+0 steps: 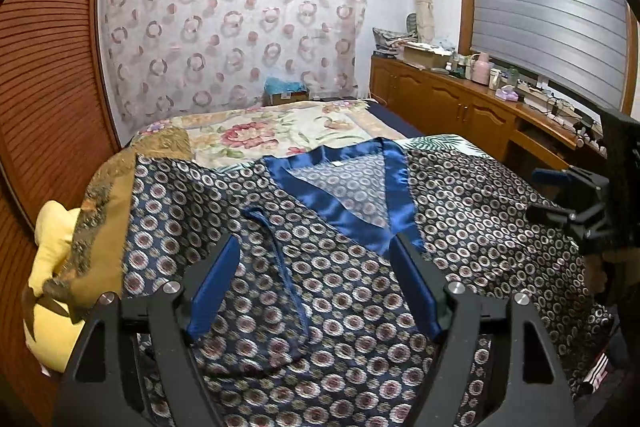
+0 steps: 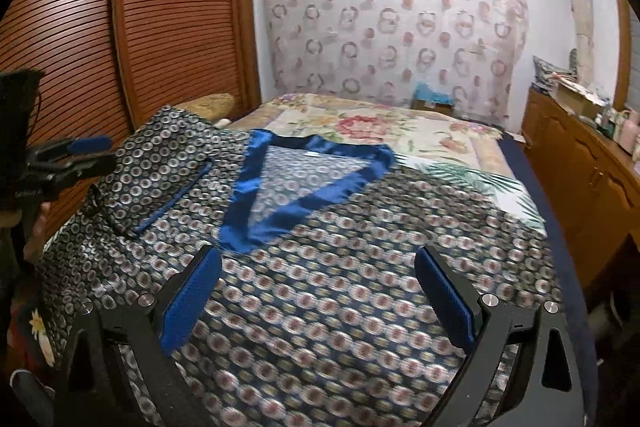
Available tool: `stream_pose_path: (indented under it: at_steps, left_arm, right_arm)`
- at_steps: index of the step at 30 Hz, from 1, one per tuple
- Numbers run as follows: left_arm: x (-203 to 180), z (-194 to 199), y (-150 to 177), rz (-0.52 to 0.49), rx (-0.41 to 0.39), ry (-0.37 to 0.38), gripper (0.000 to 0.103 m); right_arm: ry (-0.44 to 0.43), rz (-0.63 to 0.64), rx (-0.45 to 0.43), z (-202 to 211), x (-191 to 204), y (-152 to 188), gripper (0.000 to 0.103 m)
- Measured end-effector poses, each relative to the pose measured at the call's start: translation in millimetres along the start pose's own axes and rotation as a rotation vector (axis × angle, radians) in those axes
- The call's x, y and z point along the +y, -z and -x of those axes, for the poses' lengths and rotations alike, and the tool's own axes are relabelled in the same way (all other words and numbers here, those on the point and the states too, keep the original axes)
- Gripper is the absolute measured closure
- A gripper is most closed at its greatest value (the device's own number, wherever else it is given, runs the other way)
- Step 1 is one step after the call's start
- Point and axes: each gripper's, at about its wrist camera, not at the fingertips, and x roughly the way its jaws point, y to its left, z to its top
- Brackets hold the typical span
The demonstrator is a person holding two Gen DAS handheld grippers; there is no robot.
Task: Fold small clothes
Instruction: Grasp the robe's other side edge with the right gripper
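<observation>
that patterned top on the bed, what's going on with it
A person is folding a patterned top with a blue satin collar, spread on the bed, using a handheld claw in each hand. One side, with its blue piping, appears already folded over the front. Right now neither claw holds anything: the left claw and the right claw both hover open over the cloth, pads clear of it.

No text, brand, number or sign can be read in either view. The small white tag (image 2: 311, 154) inside the blue satin collar of the circle-patterned navy garment (image 2: 320, 307) is too small to make out.
</observation>
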Motion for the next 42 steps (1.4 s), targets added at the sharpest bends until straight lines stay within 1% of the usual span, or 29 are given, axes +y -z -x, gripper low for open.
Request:
stream_pose_path:
  at_steps: [3,8,12,16,19,22,29,31,33,42]
  left_arm:
    - [-9,3,5,0.005,-0.005,0.017,0.025]
    - [-26,3,16,0.012,0.004,0.036,0.025]
    - [-35,-1,26,0.014,0.025,0.054,0.025]
    - [-43,-7,32,0.01,0.041,0.062,0.025]
    - [-47,-8,35,0.007,0.054,0.066,0.025]
    - [-52,-8,37,0.008,0.058,0.074,0.025]
    - [-63,-9,41,-0.006,0.072,0.084,0.025]
    - [-65,-11,42,-0.011,0.079,0.087,0.025]
    - [-68,-13,44,-0.017,0.089,0.09,0.025]
    - [-74,-18,46,-0.024,0.106,0.098,0.025]
  right_arm:
    - [0.038,-0.007,0.006,14,-15,7,0.011]
    - [0.098,-0.031,0.024,39,-44,19,0.026]
    - [0.159,-0.055,0.049,52,-69,32,0.028]
    - [0.207,-0.084,0.084,52,-85,40,0.032]
    - [0.23,-0.104,0.114,51,-96,45,0.037]
    - [0.248,-0.132,0.15,49,-109,55,0.038]
    - [0.241,-0.198,0.22,46,-126,62,0.042]
    - [0.232,-0.211,0.236,45,-135,58,0.043]
    - [0.232,-0.215,0.249,44,-133,59,0.044]
    - [0.216,-0.226,0.253,45,-146,68,0.049]
